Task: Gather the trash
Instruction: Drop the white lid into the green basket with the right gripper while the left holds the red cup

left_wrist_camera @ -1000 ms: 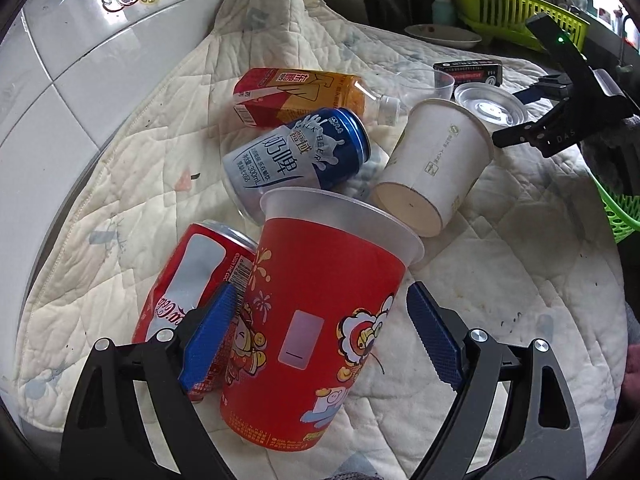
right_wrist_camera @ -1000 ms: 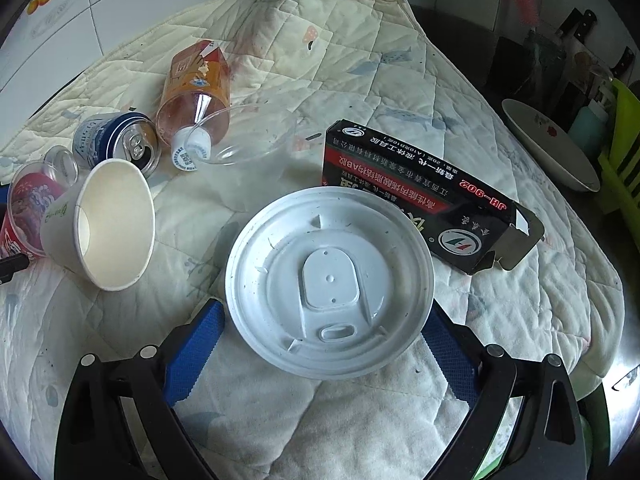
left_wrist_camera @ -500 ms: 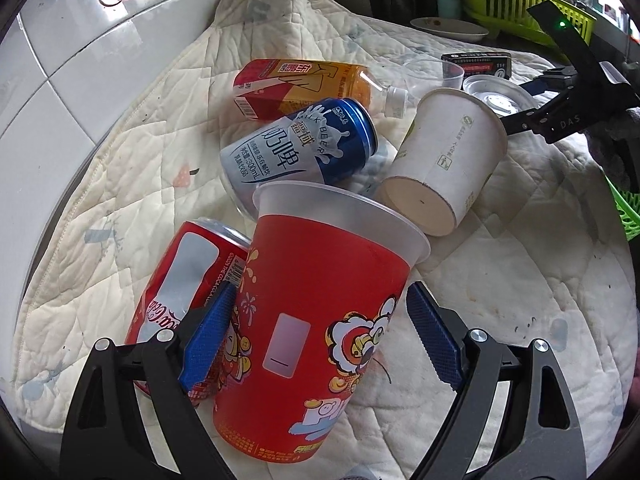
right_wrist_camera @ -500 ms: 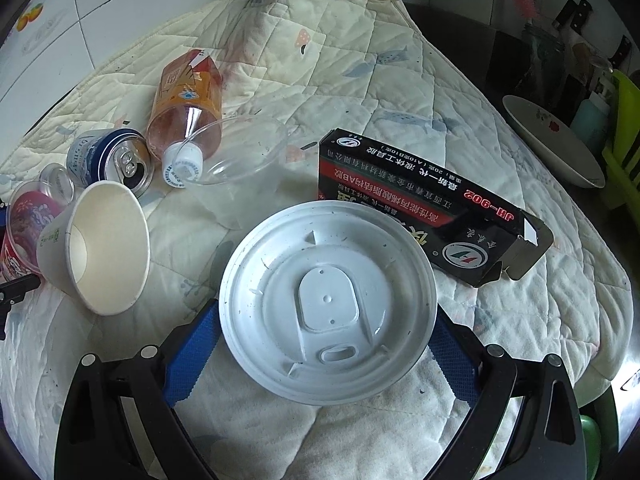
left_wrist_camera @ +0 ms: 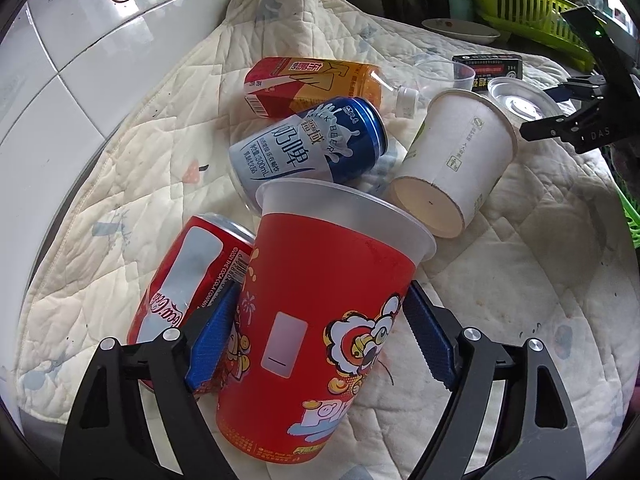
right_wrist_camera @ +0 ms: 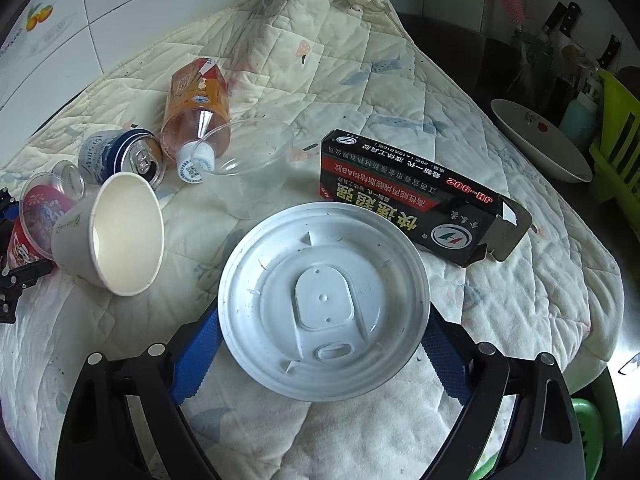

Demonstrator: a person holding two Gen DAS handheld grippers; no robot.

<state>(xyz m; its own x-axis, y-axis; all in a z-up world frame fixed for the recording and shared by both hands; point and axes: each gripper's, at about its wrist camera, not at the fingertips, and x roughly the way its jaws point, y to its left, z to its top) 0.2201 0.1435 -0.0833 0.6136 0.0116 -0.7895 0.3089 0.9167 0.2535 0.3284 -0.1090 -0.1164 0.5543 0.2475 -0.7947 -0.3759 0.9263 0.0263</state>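
Note:
My left gripper (left_wrist_camera: pixel 320 340) is shut on a red plastic cup (left_wrist_camera: pixel 320 340), its blue pads pressed on both sides, just above the quilt. A red cola can (left_wrist_camera: pixel 188 280) lies to its left. A blue milk-beer can (left_wrist_camera: pixel 308 148), an orange tea bottle (left_wrist_camera: pixel 316 84) and a white paper cup (left_wrist_camera: pixel 456 164) lie beyond. My right gripper (right_wrist_camera: pixel 320 340) is shut on a white plastic lid (right_wrist_camera: pixel 324 300), held flat above the quilt. A black glue box (right_wrist_camera: pixel 420 204) and a clear plastic cup (right_wrist_camera: pixel 256 160) lie just past the lid.
A cream quilt (right_wrist_camera: pixel 400 80) covers the counter below a white tiled wall (left_wrist_camera: pixel 60 60). A white plate (right_wrist_camera: pixel 536 140) and a green dish rack (left_wrist_camera: pixel 528 8) stand at the far right. The counter edge drops off beyond the quilt on the right.
My left gripper has closed onto the red cup and tilted it slightly. My right gripper has lifted the lid a little, holding it throughout.

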